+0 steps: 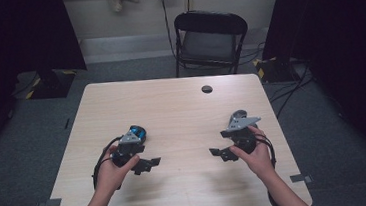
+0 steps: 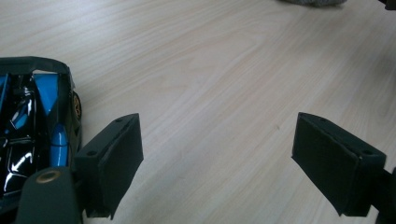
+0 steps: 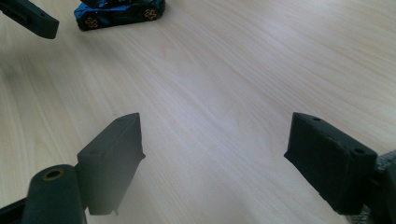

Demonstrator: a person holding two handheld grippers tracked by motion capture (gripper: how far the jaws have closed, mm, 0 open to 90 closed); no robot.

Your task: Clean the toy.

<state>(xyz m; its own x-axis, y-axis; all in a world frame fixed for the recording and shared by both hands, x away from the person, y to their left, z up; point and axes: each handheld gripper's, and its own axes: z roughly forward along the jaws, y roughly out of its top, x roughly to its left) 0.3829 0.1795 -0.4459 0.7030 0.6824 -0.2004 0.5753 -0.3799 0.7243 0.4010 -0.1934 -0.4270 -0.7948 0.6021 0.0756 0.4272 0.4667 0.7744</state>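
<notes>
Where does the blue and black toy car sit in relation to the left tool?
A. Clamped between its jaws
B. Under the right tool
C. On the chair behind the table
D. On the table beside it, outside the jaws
D: the toy car rests on the table just outside the left tool, whose jaws stand open over bare wood.

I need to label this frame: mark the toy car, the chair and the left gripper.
toy car point(image 3: 120, 14): right gripper view, its side.
chair point(image 1: 210, 40): high view, its seat.
left gripper point(image 2: 217, 158): left gripper view, midway between open jaws.
</notes>
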